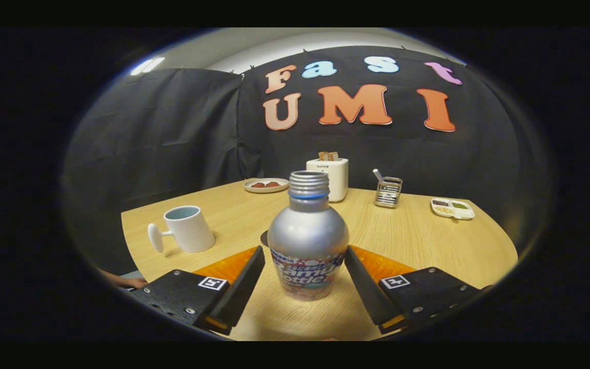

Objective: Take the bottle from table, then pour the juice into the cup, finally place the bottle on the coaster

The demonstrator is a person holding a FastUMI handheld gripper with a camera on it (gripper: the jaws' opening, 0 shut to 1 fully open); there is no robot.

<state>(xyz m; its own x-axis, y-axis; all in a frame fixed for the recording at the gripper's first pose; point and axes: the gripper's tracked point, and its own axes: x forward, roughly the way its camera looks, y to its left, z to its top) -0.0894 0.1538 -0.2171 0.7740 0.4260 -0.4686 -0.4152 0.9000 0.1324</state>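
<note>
While the gripper sits wide open, its fingers flank the bottle with a gap on each side. Bottle stands upright and uncapped on the table. Cup lies beyond the fingers to the left; a toaster stands behind the bottle.

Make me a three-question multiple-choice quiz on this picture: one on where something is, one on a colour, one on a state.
1. Where is the bottle?
A. between the claw's fingers
B. beside the toaster
C. behind the cup

2. What colour is the cup?
A. red
B. white
C. black

3. What state is the claw in?
A. shut on the bottle
B. shut on nothing
C. open

Answers: 1 A, a finger stands on each side of the bottle. 2 B, the cup is white outside, on the table. 3 C, gaps show between both fingers and the bottle.
</note>
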